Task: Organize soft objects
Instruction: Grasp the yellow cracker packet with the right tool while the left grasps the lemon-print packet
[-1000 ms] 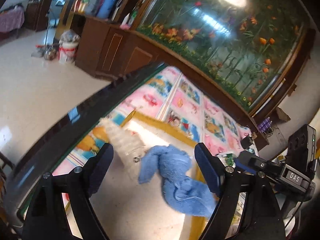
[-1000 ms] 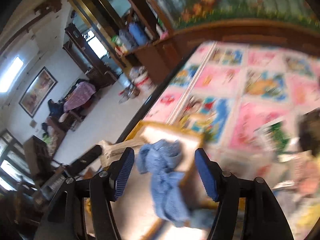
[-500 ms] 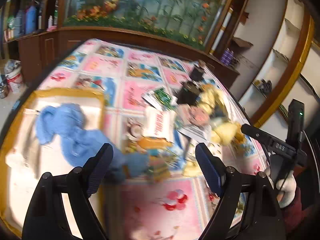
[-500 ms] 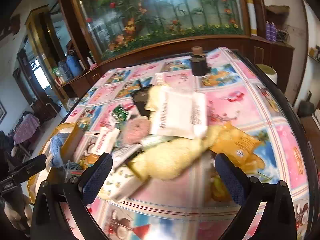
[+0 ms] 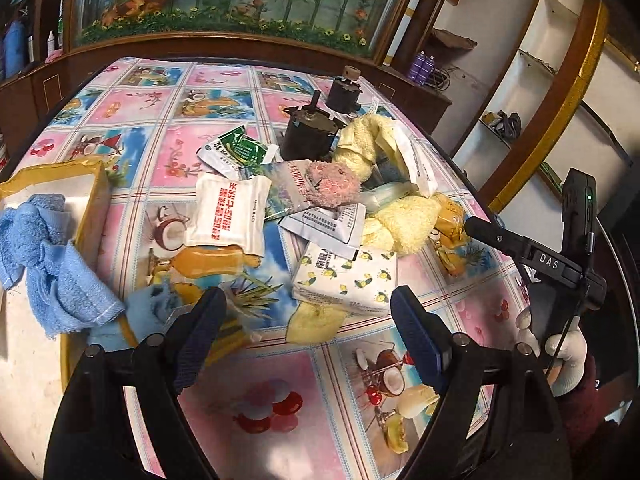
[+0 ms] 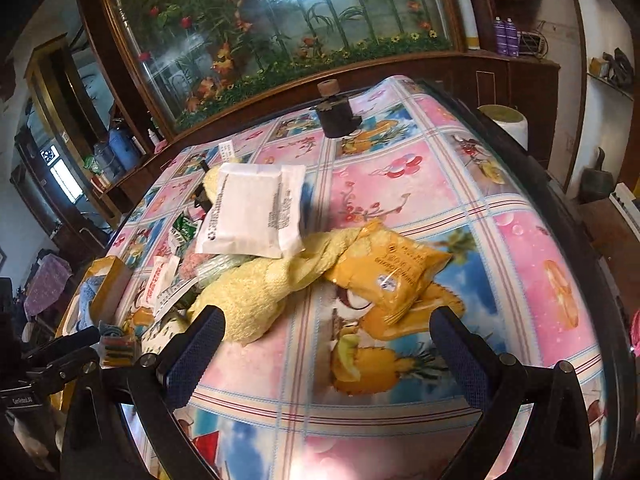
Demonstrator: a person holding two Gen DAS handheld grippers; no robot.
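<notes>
Both my grippers (image 5: 304, 330) (image 6: 326, 344) hang wide and empty. The yellow towel (image 6: 260, 288) lies at eleven o'clock of my right one, pinned under the white packet (image 6: 252, 210) — I'd pinch its free near end, then drag low toward the box (image 5: 94, 204).

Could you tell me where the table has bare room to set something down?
The tablecloth is bare right of the yellow snack bag, out to the table's edge, and on the near strip in front of the right gripper. It is crowded from the yellow towel leftward to the yellow box with the blue towel.
</notes>
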